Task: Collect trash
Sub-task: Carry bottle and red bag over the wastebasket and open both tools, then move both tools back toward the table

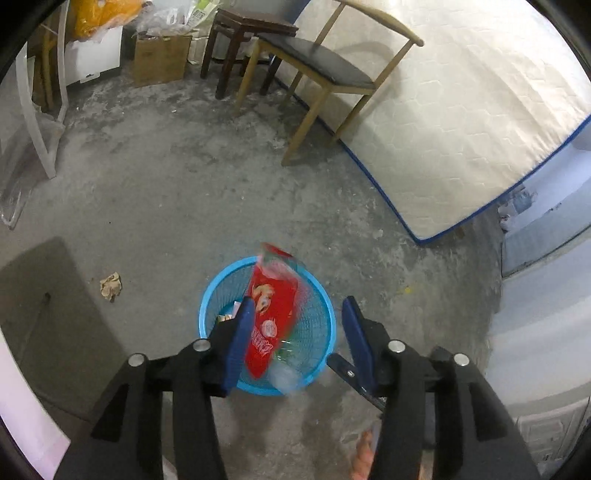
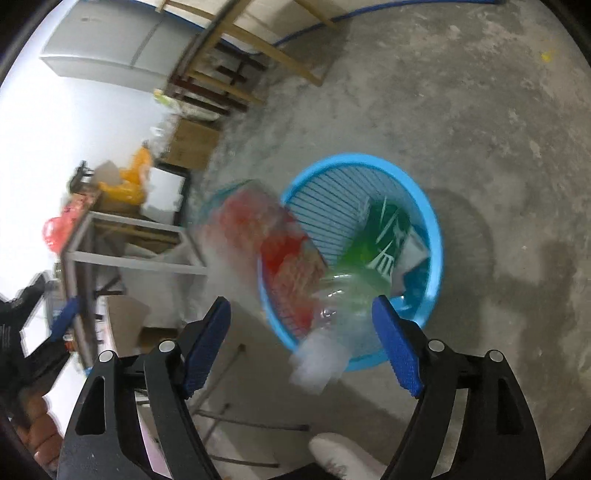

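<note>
A blue mesh basket (image 1: 202, 314) (image 2: 433, 221) stands on the concrete floor under both grippers. My left gripper (image 1: 298, 301) is open above it. A red snack bag (image 1: 275, 302) (image 2: 284, 254), blurred, hangs loose between its fingers over the basket's mouth, right beside the left pad. My right gripper (image 2: 301, 301) is open too. A clear plastic bottle (image 2: 332, 321) with a green label, blurred, is at the basket's near rim between the wide jaws, clear of both pads. A green packet (image 2: 388, 236) lies inside the basket. On the floor to the basket's left rests a crumpled paper (image 1: 110, 286).
A wooden chair (image 1: 325, 70), a dark stool (image 1: 240, 33) and a cardboard box (image 1: 159, 59) stand at the far side. A white mattress (image 1: 461, 129) leans at the right. A metal-frame table (image 2: 129, 240) is left of the basket. A white shoe (image 2: 340, 456) is near.
</note>
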Demonstrator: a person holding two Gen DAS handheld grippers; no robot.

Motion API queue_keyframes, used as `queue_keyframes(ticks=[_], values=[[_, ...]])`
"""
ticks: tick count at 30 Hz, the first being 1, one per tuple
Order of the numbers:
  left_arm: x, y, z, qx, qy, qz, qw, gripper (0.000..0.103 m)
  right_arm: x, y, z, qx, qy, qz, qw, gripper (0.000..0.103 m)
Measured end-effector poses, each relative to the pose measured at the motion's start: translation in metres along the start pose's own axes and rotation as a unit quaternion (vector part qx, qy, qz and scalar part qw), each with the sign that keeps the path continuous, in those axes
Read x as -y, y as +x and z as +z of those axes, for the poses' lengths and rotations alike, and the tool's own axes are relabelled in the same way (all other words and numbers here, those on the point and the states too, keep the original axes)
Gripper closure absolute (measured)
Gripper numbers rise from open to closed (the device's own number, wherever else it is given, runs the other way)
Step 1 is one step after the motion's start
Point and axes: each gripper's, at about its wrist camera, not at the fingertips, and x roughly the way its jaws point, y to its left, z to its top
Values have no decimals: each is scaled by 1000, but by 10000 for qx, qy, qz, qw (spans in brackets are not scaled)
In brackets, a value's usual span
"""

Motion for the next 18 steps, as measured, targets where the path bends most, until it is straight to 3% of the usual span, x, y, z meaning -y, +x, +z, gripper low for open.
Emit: queue_keyframes(ticks=[5, 8, 10, 14, 16, 18], values=[[-3, -42, -10, 128, 234, 79, 9996, 52, 3, -12, -11, 64, -150, -111, 9998, 27], [-6, -76, -21, 241, 348, 15, 9991, 45, 5, -25, -19, 176, -287, -249, 9991, 27], [-9, -105, -32, 404, 479, -73, 9980, 33, 3, -37, -25, 273, -451, -362, 9980, 27], [-21, -160, -60, 742, 568, -62, 9956, 20, -5, -58, -40, 400, -835, -542, 9942, 27], [-32, -190, -78, 929, 474, -80, 9945, 6, -17, -72, -52, 461, -1077, -563, 9915, 27], [-44, -219, -100, 1191, 305, -85, 9924, 6, -31, -84, -65, 523, -1339, -527, 9882, 27]])
